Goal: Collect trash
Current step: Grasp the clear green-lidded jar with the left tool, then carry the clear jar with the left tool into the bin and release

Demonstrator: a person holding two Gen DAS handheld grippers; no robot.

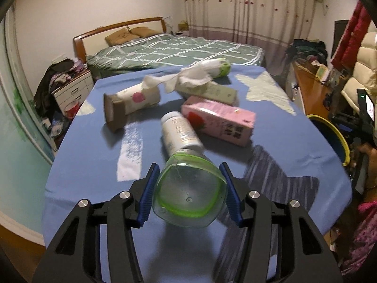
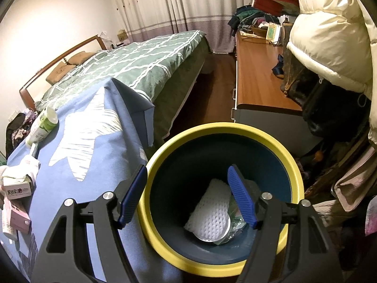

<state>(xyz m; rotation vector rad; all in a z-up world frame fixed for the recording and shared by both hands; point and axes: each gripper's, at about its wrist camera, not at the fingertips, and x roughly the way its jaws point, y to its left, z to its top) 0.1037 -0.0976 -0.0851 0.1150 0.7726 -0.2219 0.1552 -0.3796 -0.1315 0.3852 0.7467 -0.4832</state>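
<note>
My left gripper (image 1: 189,188) is shut on a clear plastic bottle with green trim (image 1: 188,188), held bottom-first above the blue-clothed table (image 1: 94,160). Beyond it lie a white pill bottle (image 1: 180,132), a pink carton (image 1: 219,120), a brown-ended white tube box (image 1: 128,103), a pale green box (image 1: 209,90), crumpled tissue (image 1: 181,79) and a green-white tube (image 1: 220,67). My right gripper (image 2: 186,195) is open and empty over the yellow-rimmed dark blue trash bin (image 2: 212,129). In the bin lie a white foam net sleeve (image 2: 209,214) and other wrappers.
The bin stands beside the table's right edge; it also shows in the left wrist view (image 1: 329,127). A bed (image 2: 141,63) lies behind the table. A wooden desk (image 2: 256,80) with bags and a puffy coat (image 2: 329,30) stands to the right. A nightstand (image 1: 73,89) stands left.
</note>
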